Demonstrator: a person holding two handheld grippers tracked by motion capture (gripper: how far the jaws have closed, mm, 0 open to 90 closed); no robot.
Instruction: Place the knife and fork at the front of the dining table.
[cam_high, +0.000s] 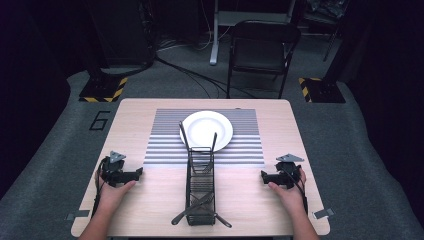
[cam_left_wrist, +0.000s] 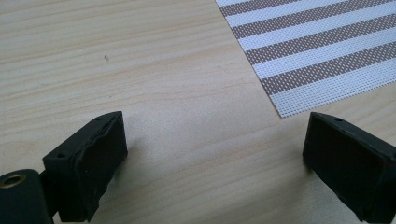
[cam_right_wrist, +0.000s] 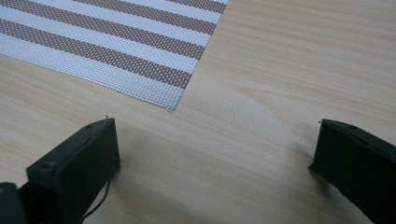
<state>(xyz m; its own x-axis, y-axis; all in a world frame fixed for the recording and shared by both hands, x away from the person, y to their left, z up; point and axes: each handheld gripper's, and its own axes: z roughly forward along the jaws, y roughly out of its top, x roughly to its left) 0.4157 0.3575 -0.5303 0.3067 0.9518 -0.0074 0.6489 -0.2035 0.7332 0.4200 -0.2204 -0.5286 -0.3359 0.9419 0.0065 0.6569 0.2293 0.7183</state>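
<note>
A white plate (cam_high: 206, 129) lies on a striped placemat (cam_high: 165, 145) at the middle of the wooden table. In front of it stands a black wire rack (cam_high: 200, 186) with dark utensils (cam_high: 192, 208) lying in its near end. My left gripper (cam_high: 138, 174) rests on the table at the left, open, with nothing between its jaws. My right gripper (cam_high: 263, 176) rests at the right, also open and empty. In the left gripper view my gripper (cam_left_wrist: 215, 158) faces bare wood beside the placemat corner (cam_left_wrist: 285, 109). In the right gripper view my gripper (cam_right_wrist: 215, 158) faces the placemat's other corner (cam_right_wrist: 170, 105).
The table (cam_high: 130, 125) has bare wood on both sides of the mat. A black folding chair (cam_high: 262, 50) stands beyond the far edge. Cables run over the grey floor behind it. A number marking (cam_high: 100, 121) sits by the table's left side.
</note>
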